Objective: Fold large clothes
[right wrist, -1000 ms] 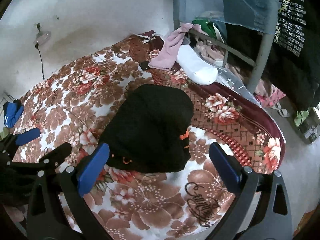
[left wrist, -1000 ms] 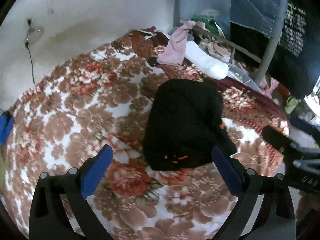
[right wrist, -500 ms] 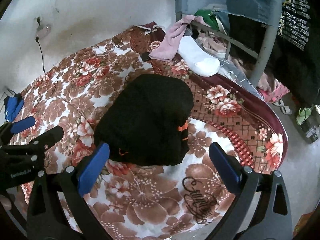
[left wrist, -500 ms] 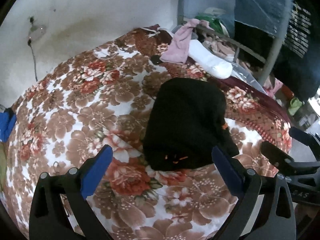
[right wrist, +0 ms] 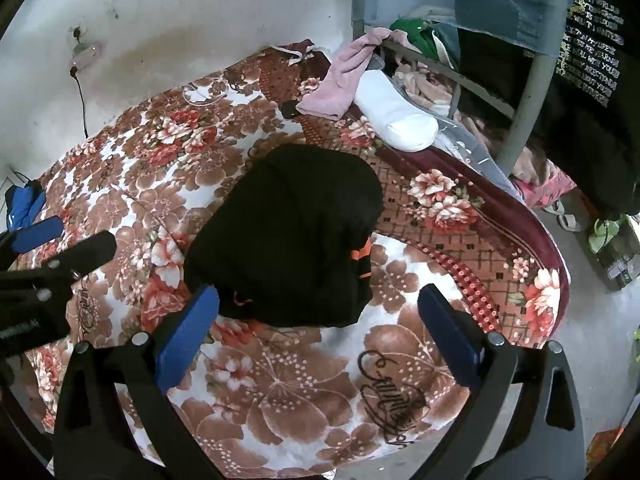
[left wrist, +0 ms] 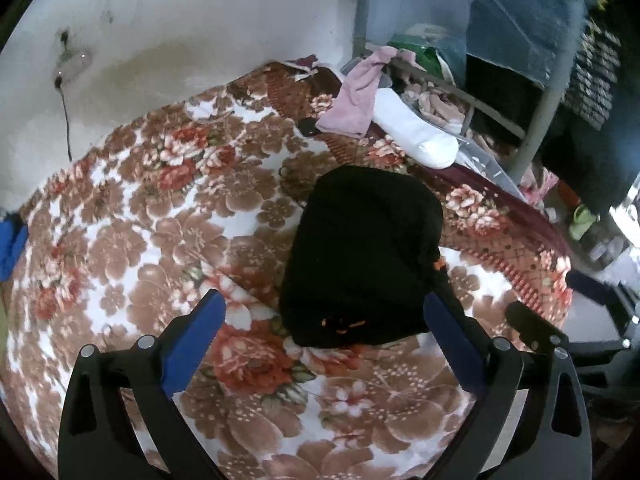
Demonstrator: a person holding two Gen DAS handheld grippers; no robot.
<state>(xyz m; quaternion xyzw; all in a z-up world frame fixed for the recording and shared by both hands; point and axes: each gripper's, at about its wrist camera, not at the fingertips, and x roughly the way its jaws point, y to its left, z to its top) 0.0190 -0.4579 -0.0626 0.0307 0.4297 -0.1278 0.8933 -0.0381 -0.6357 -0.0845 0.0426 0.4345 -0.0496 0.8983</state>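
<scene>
The folded black garment with orange stitching (left wrist: 362, 256) lies on the floral brown-and-white bed blanket (left wrist: 132, 240), its underside hidden. The left gripper (left wrist: 324, 318) and right gripper (right wrist: 318, 304) hover spread near it, empty.

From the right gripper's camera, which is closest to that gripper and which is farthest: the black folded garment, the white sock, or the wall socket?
1. Black folded garment: just ahead of the right gripper, on the floral blanket.
2. White sock: beyond it, to the right.
3. Wall socket: farthest, upper left on the wall.
</scene>
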